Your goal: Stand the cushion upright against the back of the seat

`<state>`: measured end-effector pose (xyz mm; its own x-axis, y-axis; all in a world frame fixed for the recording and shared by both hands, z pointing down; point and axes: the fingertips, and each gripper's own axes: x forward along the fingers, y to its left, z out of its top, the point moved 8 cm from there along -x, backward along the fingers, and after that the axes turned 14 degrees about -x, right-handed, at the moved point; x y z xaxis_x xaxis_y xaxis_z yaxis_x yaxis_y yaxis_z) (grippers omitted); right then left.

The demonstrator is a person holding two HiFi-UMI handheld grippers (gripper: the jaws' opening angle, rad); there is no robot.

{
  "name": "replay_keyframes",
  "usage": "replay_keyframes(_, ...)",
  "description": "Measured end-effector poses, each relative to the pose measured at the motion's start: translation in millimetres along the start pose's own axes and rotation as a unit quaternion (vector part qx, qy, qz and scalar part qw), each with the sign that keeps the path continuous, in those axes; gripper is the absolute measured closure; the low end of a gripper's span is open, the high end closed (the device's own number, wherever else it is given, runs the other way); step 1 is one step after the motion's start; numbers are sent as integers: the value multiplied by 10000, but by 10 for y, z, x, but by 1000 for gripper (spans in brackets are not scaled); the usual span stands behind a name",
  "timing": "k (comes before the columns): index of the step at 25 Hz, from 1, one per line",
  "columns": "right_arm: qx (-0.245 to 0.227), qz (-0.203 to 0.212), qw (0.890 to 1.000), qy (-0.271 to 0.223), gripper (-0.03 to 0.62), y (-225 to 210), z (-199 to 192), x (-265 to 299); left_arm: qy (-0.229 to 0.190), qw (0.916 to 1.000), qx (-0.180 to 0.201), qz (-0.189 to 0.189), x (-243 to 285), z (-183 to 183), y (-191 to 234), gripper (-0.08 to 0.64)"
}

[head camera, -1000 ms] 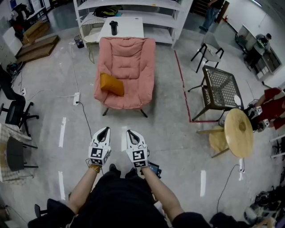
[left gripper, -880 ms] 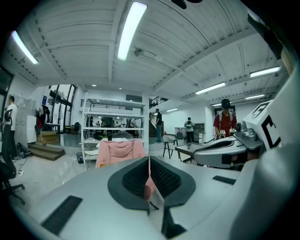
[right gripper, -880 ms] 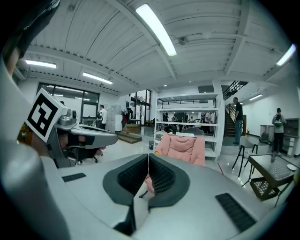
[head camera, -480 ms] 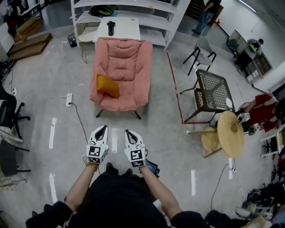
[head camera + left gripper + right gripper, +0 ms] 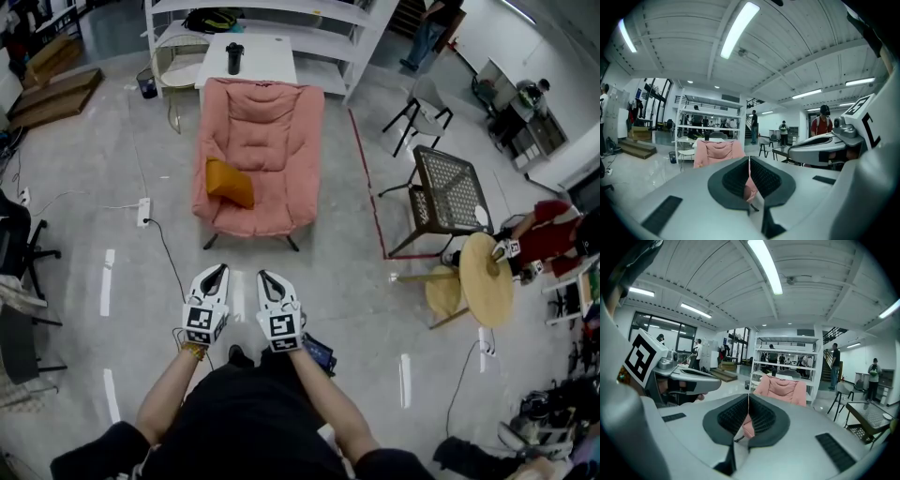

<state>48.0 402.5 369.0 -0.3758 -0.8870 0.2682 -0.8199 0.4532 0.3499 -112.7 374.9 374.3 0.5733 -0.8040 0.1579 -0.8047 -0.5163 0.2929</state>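
The orange cushion [image 5: 230, 183] lay on the seat of the pink padded armchair [image 5: 261, 117], against the seat's left edge as the head view showed it and nearer the front corner than the backrest. It looked slumped there rather than placed: one broad face was turned up and outward, apparently leaning partly on the raised side padding. Its long axis ran slantwise, from the side edge down toward the seat's front. It did not run upright along the backrest, so by that lie the task had not begun. The left gripper [image 5: 217, 271] and right gripper [image 5: 262, 276] were held side by side, low in front of the person's body, over bare floor and well apart from the chair. Both tips pointed at it, which read as a carrying posture for the walk up rather than a reach. Each gripper view bore this out. The left gripper's [image 5: 749, 161] jaws met at the tip with nothing between them, and the right gripper's [image 5: 748, 400] jaws were closed on nothing too. The pink seen low in each gap was only the armchair [image 5: 717, 151] beyond. From those views the cushion itself could not be made out. Closed jaws probably suited the distance, since nothing was within grasp. They would need to part before taking the cushion by an edge.
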Motion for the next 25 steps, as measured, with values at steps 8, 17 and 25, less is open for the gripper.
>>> replay_keyframes(8, -13, 120, 9999, -87, 577, -287, -113, 346, 56, 9998, 16, 205, 357, 64, 112, 541)
replay_keyframes(17, 227, 237, 9993, -150, 577, -849, -376, 663, 228, 9987, 163, 424, 930, 165, 3, 541)
replay_keyframes(25, 298, 323, 9990, -32, 577, -1275, -566, 874, 312, 9985, 31, 446, 1503, 182, -102, 541)
